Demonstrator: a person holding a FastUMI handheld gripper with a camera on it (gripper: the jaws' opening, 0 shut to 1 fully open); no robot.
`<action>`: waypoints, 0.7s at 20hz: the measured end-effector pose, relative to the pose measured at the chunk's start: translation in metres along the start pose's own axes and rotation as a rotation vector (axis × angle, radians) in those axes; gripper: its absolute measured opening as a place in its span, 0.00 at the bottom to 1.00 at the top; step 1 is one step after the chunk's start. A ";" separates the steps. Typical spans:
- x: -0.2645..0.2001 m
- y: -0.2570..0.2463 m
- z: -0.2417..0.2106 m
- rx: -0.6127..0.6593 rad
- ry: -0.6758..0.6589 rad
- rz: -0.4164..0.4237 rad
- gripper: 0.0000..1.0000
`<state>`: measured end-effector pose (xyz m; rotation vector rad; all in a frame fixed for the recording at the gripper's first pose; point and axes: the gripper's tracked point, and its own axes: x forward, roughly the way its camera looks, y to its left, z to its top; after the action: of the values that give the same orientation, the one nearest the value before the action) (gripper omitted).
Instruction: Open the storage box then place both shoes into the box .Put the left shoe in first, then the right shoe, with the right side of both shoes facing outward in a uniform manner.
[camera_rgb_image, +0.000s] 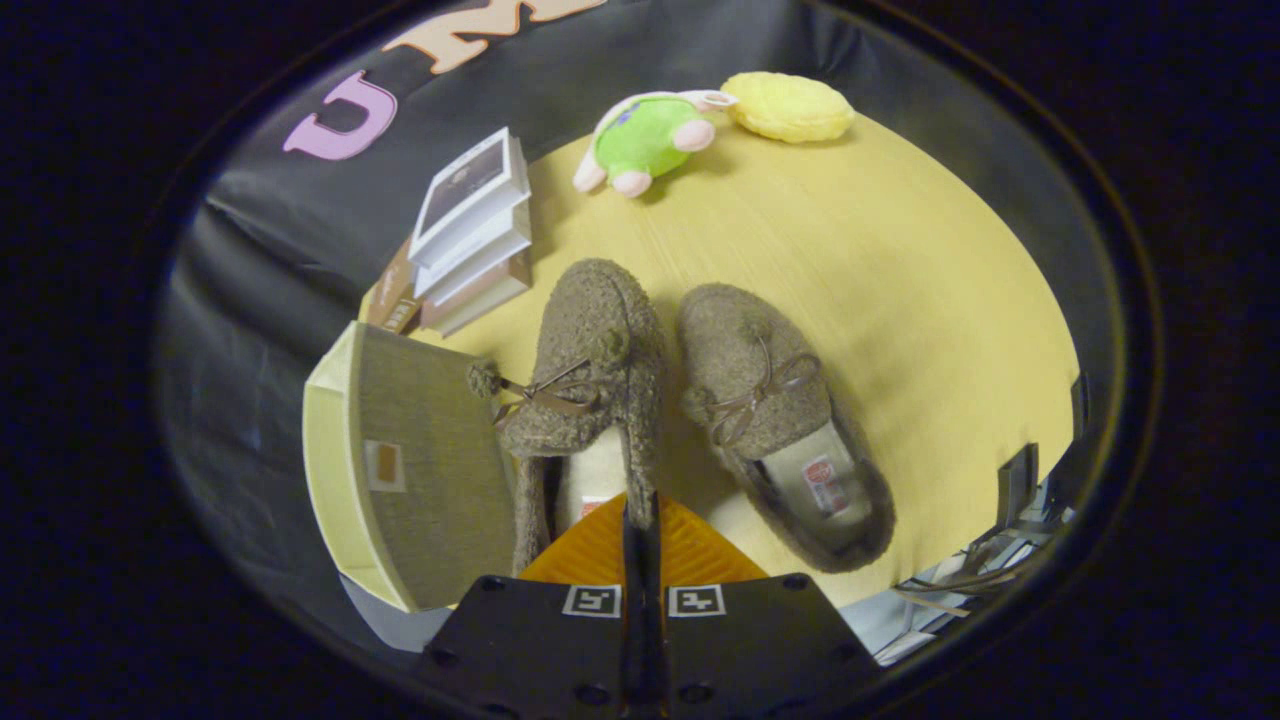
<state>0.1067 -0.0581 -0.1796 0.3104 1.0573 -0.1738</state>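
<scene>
Fingers of hand-held gripper (640, 520) pinch left shoe's (585, 390) wall.

The one camera is riding on the claw (641, 520), looking forward along its two fingers and steeply down onto the bench (900, 300). The fingers are showing pressed nearly together at the near edge of the view, over the heel opening of the left shoe (590, 380), so the lens is sitting close above it. The right shoe (775, 420) is lying just beside, the box (420, 480) on the other side. Farther ahead, the fisheye is taking in books (470, 230), a plush toy (645, 135) and a yellow cushion (790, 105) by the booth wall (250, 260).
</scene>
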 end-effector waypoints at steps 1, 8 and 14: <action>-0.011 0.009 0.001 0.000 -0.003 0.018 0.03; -0.070 0.069 -0.006 -0.055 0.010 0.089 0.04; -0.080 0.162 -0.013 -0.083 0.011 0.254 0.03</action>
<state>0.1038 0.0985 -0.0885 0.3673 1.0230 0.0999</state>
